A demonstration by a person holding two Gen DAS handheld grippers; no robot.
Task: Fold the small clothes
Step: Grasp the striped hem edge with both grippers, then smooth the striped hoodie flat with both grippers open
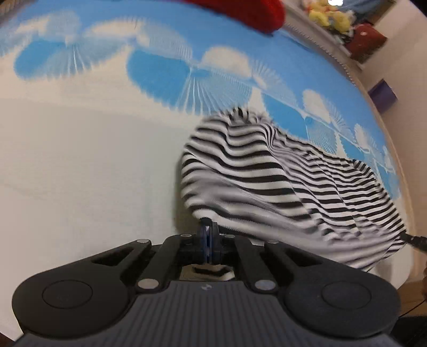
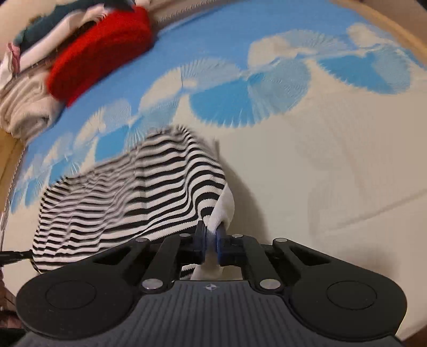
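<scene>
A small black-and-white striped garment (image 1: 267,176) hangs stretched between my two grippers above a cream and blue patterned cloth (image 1: 80,160). My left gripper (image 1: 209,227) is shut on one edge of it, with cloth pinched between the blue pads. My right gripper (image 2: 212,235) is shut on the other end (image 2: 149,192), gripping a white hem bunched between its pads. The garment's far edge sags toward the cloth surface. Both views are blurred by motion.
A red knitted item (image 2: 101,50) lies at the far edge of the cloth, beside a pile of white, cream and dark clothes (image 2: 29,88). A shelf with yellow and red things (image 1: 344,24) stands at the back right of the left view. A wooden edge (image 2: 395,29) borders the surface.
</scene>
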